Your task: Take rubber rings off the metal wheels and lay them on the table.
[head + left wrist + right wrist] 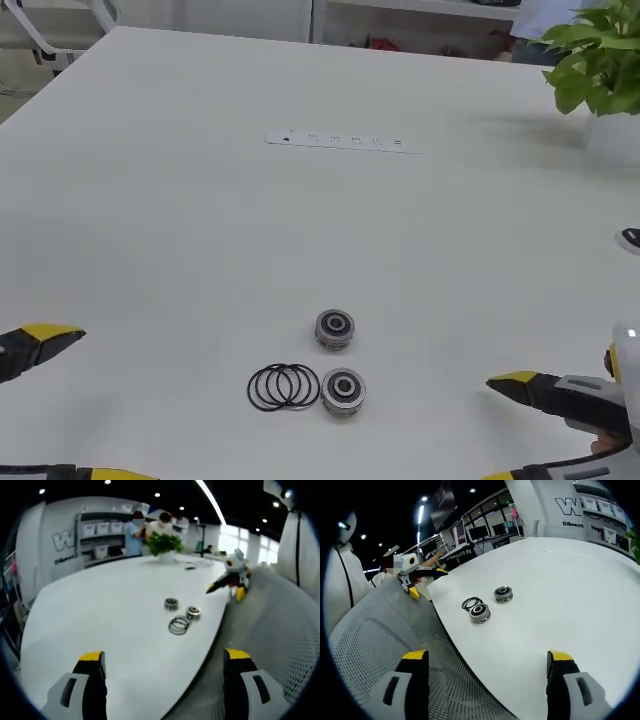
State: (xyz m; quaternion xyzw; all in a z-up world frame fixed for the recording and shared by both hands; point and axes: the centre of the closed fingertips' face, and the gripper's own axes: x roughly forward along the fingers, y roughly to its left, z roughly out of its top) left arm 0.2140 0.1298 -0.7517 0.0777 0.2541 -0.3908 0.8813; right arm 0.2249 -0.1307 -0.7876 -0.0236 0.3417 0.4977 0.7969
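Rubber rings [284, 387]: lying just beside the nearer metal wheel [343, 391], by the desk's [200, 220] front edge.
Left gripper [165, 655], right gripper [487, 655]: we are holding both with jaws apart.

The far wheel [335, 329] and the near wheel [344, 390] lie flat on the white desk [200, 220]. Each is silver metal with a dark centre, and the two are close together but apart. A bunch of thin black rubber rings [284, 387] lies flat and overlapping, touching the near wheel's left side.
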